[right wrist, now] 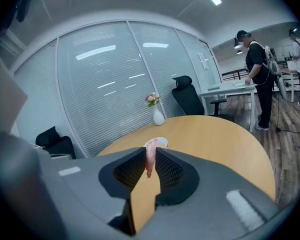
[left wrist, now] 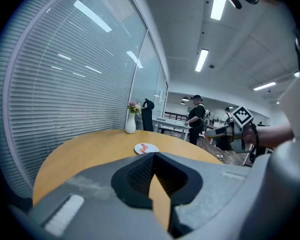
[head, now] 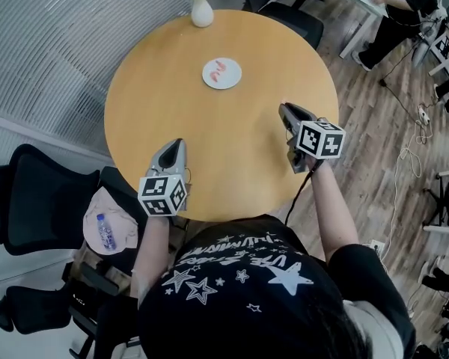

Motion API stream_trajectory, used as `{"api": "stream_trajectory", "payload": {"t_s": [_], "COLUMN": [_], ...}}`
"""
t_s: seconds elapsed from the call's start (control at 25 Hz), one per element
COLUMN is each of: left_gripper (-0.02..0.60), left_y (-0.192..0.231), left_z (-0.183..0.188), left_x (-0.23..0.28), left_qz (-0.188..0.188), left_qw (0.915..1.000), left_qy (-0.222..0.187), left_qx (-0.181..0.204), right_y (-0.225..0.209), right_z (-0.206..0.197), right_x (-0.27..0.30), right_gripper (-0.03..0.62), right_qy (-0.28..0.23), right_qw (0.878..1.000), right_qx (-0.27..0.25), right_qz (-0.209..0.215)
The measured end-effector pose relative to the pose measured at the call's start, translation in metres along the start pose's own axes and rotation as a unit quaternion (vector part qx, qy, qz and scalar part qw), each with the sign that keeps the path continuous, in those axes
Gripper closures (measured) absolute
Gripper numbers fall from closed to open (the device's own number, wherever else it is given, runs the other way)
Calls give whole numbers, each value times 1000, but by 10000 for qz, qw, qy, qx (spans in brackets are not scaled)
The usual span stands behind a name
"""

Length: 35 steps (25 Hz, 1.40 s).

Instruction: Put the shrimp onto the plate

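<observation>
Head view, round wooden table [head: 157, 103]: the white plate [head: 231, 80] is being observed lying toward 12 o'clock from the table centre, inside the far edge. Further shrimp [head: 220, 68] are being recorded lying on it. A white vase [head: 201, 12] holding flowers is being noted at the 12 o'clock rim, beyond the plate and apart from it.

Right gripper [head: 283, 108]: it is being held over the table toward 3 o'clock, well apart from the plate, with its tips directed toward the 11 o'clock side. In the right gripper view, the right gripper [right wrist: 149, 153] is being seen with its jaws drawn in on a pink shrimp [right wrist: 150, 163]. That shrimp is being pinched near its upper end and is hanging down between the pads. The plate [right wrist: 162, 143] is being seen just behind it in that view, farther along the tabletop.

Left gripper [head: 178, 143]: it is being held over the table edge at 7 o'clock, pointing toward 12 o'clock. In the left gripper view, the left gripper [left wrist: 154, 155] is being seen with its jaw tips brought together and nothing between them. The plate [left wrist: 151, 149] is being seen ahead of it in that view.

A person [left wrist: 195, 118] is being seen standing beyond the table.
</observation>
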<state>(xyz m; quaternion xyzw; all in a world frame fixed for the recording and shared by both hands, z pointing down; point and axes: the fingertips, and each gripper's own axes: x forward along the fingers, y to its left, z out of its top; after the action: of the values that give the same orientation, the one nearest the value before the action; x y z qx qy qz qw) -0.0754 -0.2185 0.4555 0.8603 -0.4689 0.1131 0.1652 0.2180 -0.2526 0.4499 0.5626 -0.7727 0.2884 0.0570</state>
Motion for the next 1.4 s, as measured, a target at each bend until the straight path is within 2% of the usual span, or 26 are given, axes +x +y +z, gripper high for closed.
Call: {"api": "stream_trajectory", "payload": {"t_s": [0.4,0.56,0.8,1.4], "left_gripper": [580,580,580,580], "left_y": [5,7,13,36], "left_z": [13,13,7,-2], "left_x": [38,57,81,114], "left_qz": [217,264,412,631], "left_qw": [9998,9996,9988,9965], "left_qy": [13,78,247,540], "left_qx": [-46,-74,-113,-133], "right_y": [-22,-27,-33,-23], "right_z": [17,19,17,6], "right_x": [44,70,106,196], "right_gripper": [531,531,531,531], "right_qy": [284,476,708,1321], "right_qw": [9991,9974,9948,9805], "right_qx": [-229,-430,-451,-1053], "right_qz": [229,343,580,1005]}}
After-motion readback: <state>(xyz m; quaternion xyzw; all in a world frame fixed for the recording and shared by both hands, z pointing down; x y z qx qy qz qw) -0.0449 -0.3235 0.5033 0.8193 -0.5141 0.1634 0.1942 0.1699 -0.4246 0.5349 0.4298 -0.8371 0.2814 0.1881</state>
